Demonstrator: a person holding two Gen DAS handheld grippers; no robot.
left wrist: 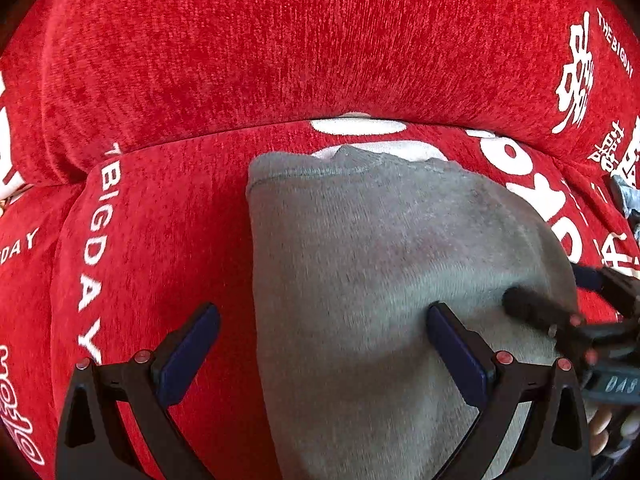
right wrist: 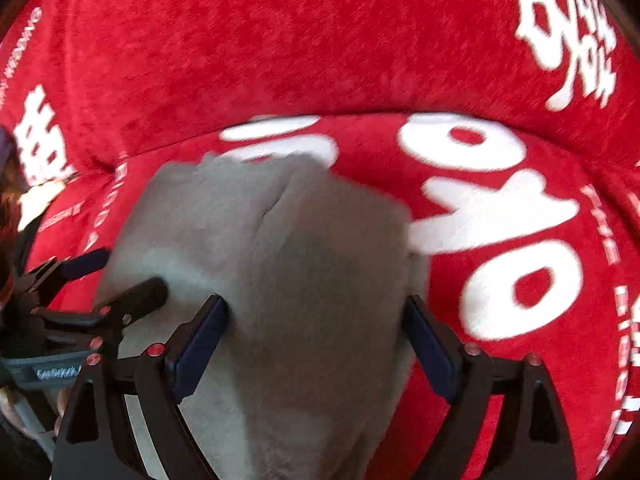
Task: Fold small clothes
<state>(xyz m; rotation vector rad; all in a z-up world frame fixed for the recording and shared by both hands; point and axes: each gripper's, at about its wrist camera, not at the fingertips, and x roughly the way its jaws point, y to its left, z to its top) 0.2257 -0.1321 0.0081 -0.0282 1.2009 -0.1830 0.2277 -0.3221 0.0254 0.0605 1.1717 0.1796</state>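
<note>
A small grey garment [left wrist: 380, 264] lies flat on a red seat cushion [left wrist: 168, 240] with white lettering. My left gripper [left wrist: 322, 316] is wide open over the garment's left edge; one fingertip is over the red cushion and the other over the grey cloth. My right gripper [right wrist: 316, 308] also stands wide open, spanning the right part of the grey garment [right wrist: 280, 248], and its pads press on nothing. Each gripper shows in the other's view: the right gripper [left wrist: 556, 290] at the cloth's right side, the left gripper [right wrist: 120, 276] at its left side.
The red backrest [left wrist: 300, 40] rises behind the seat, meeting it at a seam just past the garment's far hem. Large white print covers the red cushion [right wrist: 500, 208] to the right. A person's fingers [left wrist: 604, 424] hold the right gripper's handle.
</note>
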